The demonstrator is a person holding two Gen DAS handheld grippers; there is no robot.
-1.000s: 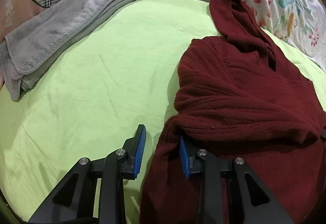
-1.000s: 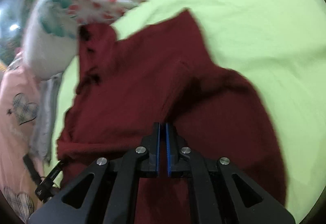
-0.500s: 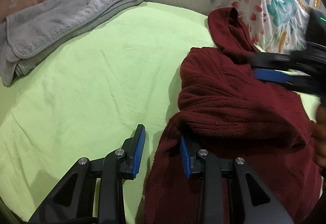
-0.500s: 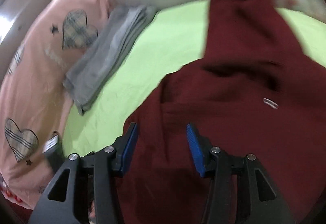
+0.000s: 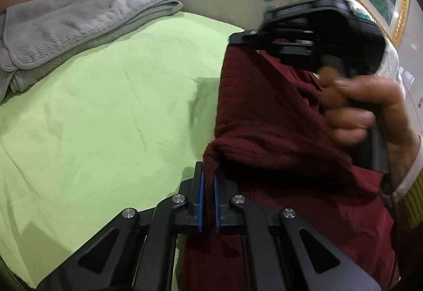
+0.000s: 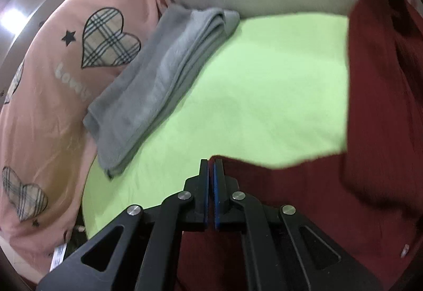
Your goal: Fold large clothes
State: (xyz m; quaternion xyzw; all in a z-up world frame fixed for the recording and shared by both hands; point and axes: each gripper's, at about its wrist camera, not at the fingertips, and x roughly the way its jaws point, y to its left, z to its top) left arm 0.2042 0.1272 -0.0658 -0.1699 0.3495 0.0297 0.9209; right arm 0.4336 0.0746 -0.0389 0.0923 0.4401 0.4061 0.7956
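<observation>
Gripping the dark red sweater point(image 5: 264, 132) at two points, both tools hold it lifted above the green bed sheet point(image 5: 105, 106). The left gripper point(image 5: 207, 201) has its fingers clenched on a bunched fold of knit near the garment's edge. The right gripper point(image 6: 211, 195) is likewise clamped on a thin edge of the fabric, with the rest of the sweater draping away to the right of its view. In the left wrist view the right-hand tool sits higher up, with the person's right hand point(image 5: 370, 116) wrapped round its handle, and cloth hangs between the two grips.

Risk lies mainly in the right grip: only a narrow edge appears caught, so a sharp pull could slip it free and drop that corner. The bunched left hold may carry several layers and make the fold crooked. A folded grey towel point(image 6: 164, 79) lies near the pink pillow point(image 6: 53, 79), well apart from the sweater.
</observation>
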